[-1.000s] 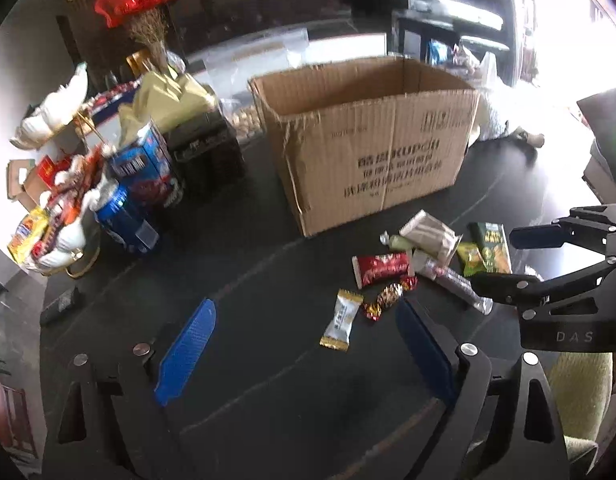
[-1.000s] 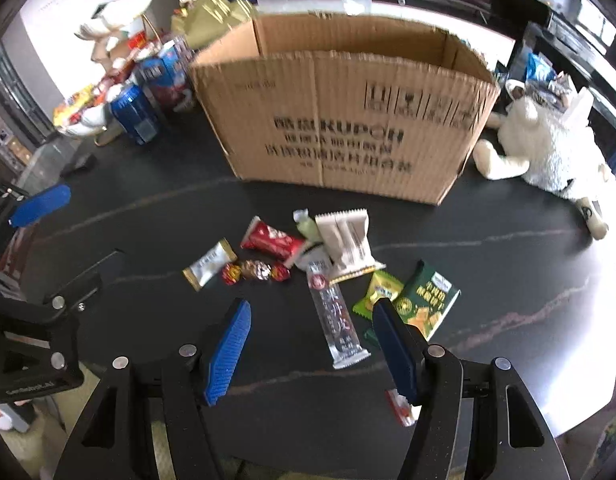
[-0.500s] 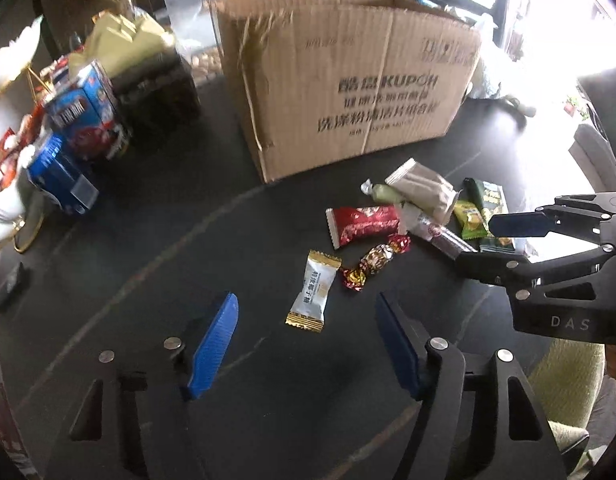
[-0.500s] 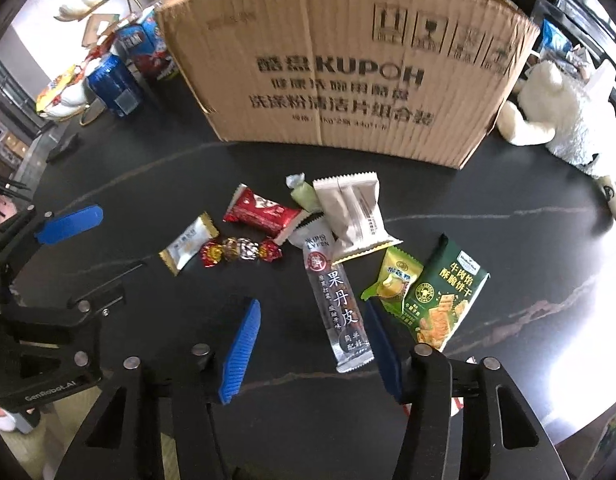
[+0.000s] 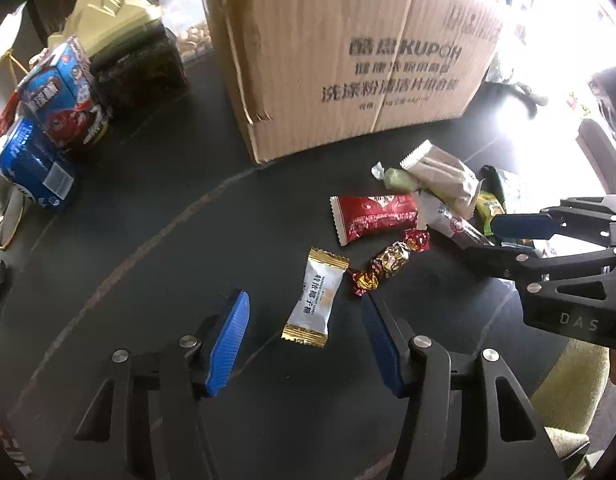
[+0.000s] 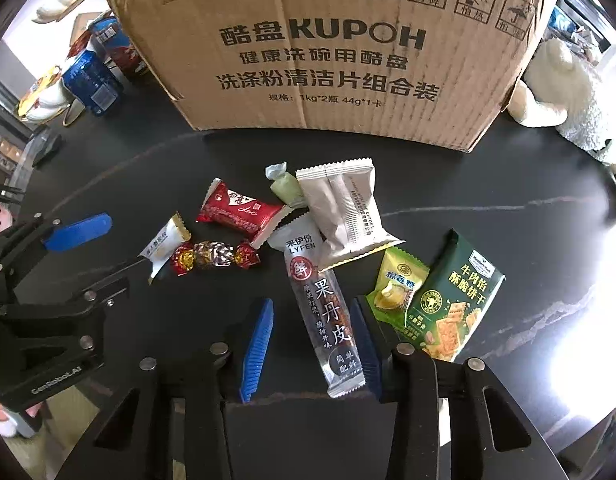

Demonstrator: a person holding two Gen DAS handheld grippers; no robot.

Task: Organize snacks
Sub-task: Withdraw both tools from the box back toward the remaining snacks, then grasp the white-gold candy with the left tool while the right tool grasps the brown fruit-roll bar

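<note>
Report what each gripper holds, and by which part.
Nothing yet. Left gripper closing around the white candy; right gripper closing around the long strip packet.

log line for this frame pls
left tongs: closing around white gold-edged candy wrapper, no contact | right tongs: closing around long clear fruit-leather bar | cardboard box: behind

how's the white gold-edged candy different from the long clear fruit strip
The white gold-edged candy is short, opaque and lies clear of other snacks. The long clear fruit strip is much longer, see-through, with its top tucked under the grey packet. Both lie flat on the black table.
</note>
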